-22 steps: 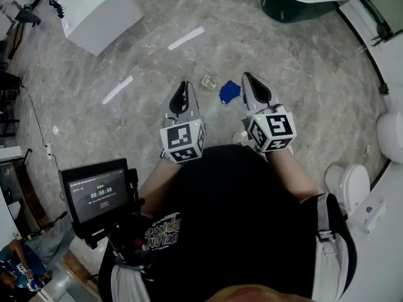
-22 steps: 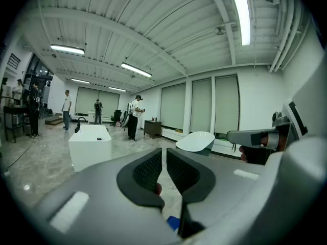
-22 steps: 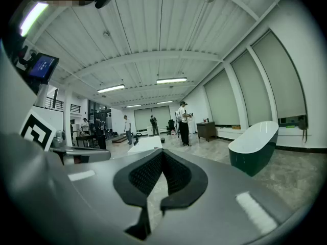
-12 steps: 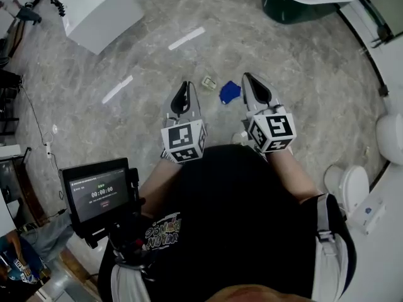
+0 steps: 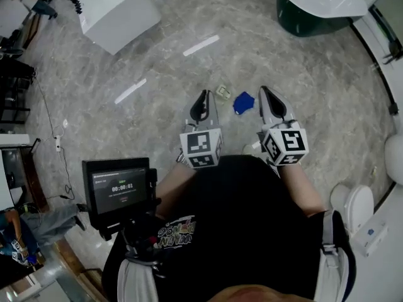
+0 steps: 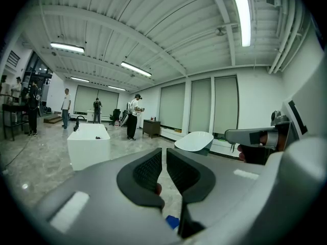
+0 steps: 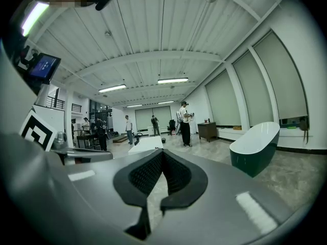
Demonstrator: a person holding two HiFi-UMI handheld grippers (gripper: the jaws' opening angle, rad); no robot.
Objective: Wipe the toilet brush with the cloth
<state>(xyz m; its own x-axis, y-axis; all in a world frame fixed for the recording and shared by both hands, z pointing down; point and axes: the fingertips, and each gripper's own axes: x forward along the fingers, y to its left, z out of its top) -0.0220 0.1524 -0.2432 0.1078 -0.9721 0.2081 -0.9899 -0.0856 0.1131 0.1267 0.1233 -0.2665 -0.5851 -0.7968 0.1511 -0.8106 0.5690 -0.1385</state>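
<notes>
The blue cloth [image 5: 243,102] lies crumpled on the grey marble floor [image 5: 157,55], just beyond and between the two claws, the left claw [image 5: 203,96] narrowed to a bare slit around nothing and the right claw [image 5: 266,92] pressed fully together, also empty.

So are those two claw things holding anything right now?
Nothing. The right gripper has its jaws closed on air; the left gripper is all but closed, with nothing between. The blue cloth lies untouched on the floor.

Glossy veined stone floor [image 5: 302,74], soft blue cloth [image 5: 243,102], glossy green-and-white bathtub [image 5: 296,21]
</notes>
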